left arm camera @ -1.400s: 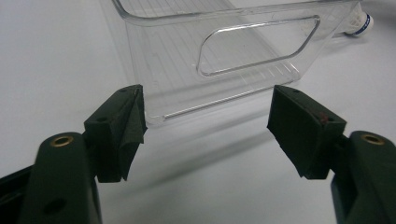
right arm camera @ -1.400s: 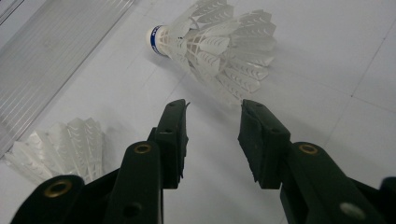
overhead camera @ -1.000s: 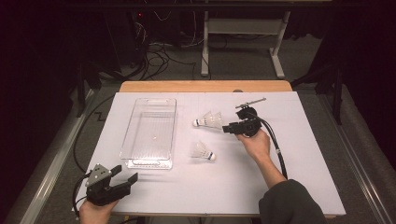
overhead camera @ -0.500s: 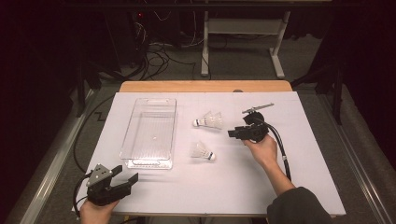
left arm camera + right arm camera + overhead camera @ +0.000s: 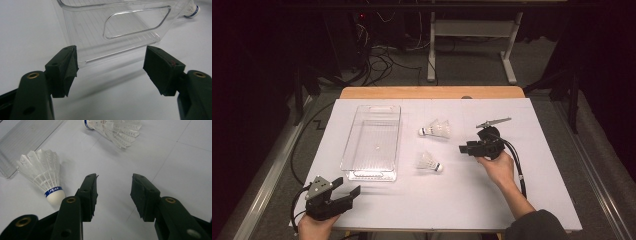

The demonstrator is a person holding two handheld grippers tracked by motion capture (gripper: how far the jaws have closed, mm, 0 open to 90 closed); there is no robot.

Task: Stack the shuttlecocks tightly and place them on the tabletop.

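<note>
Work surface: a table (image 5: 532,200) covered in white sheeting, with a bare wooden edge (image 5: 432,92) exposed along the far side. Floor: grey carpet (image 5: 472,65), with a tangle of cables (image 5: 382,55) lying on it beyond the table. A white metal frame stand (image 5: 469,37) is positioned behind. Surroundings are dark; lighting falls mainly on the tabletop.
</note>
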